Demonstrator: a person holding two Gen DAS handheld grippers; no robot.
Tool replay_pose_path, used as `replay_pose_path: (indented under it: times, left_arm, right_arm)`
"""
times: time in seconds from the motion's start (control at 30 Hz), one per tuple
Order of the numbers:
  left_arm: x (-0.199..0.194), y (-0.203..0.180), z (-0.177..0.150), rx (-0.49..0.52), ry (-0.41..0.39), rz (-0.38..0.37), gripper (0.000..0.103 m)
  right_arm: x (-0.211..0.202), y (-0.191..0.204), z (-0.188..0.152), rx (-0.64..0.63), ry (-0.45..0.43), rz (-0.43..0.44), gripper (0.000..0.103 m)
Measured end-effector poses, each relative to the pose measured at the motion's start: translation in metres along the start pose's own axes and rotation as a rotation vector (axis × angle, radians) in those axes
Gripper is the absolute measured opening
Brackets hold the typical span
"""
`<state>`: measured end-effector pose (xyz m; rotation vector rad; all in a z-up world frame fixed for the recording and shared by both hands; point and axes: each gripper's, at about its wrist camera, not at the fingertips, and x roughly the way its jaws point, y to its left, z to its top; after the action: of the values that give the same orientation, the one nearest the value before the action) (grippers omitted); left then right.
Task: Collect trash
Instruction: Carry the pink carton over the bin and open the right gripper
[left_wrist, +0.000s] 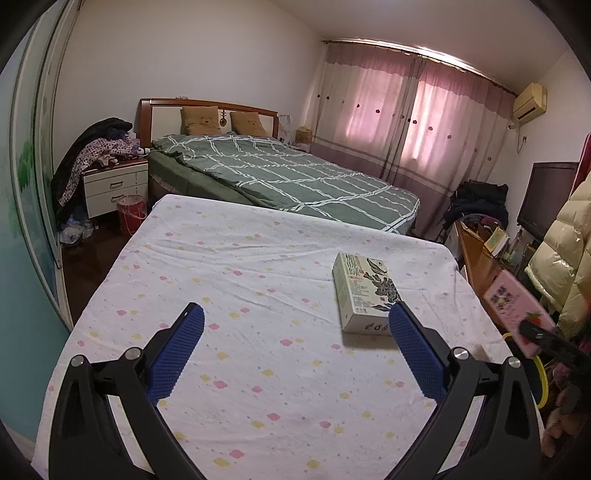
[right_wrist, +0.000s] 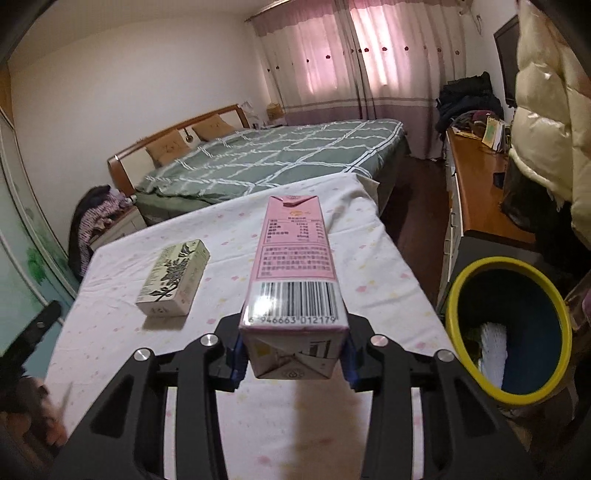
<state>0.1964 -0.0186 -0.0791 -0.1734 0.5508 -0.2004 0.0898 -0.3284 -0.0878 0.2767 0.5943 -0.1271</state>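
Jaws of my right gripper (right_wrist: 293, 354) clamp the pink carton (right_wrist: 293, 266) above the tabletop (right_wrist: 369, 266); left gripper (left_wrist: 295, 332) gapes wide near the white box (left_wrist: 364, 291). Swing right, centre over bin (right_wrist: 508, 328), then release.

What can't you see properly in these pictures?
- Right wrist view: the bottom of the yellow-rimmed bin is hidden by its own wall and cut off at the edge.
- Right wrist view: the pink carton hides the right tool pads.
- Left wrist view: the white carton print is too small.
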Motion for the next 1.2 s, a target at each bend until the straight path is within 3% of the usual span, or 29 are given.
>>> replay_pose_path:
  times: [0.2, 0.7, 0.83, 0.93, 1.2]
  left_arm:
    - [0.006, -0.004, -0.002, 0.025, 0.01, 0.012, 0.098]
    - [0.024, -0.033, -0.003, 0.096, 0.129, -0.023, 0.098]
    - [0.026, -0.049, 0.008, 0.144, 0.138, -0.044, 0.098]
    - [0.029, -0.061, 0.019, 0.158, 0.151, -0.082, 0.098]
    - [0.067, -0.089, 0.026, 0.165, 0.211, -0.101, 0.098]
  right_arm:
    - [-0.029, -0.037, 0.0, 0.067, -0.058, -0.026, 0.038]
    - [-0.024, -0.165, -0.008, 0.341, -0.035, -0.346, 0.038]
    - [-0.014, -0.174, -0.012, 0.372, -0.013, -0.415, 0.041]
    - [-0.011, -0.173, -0.015, 0.372, -0.011, -0.434, 0.059]
    - [-0.02, -0.16, -0.014, 0.318, -0.069, -0.462, 0.067]
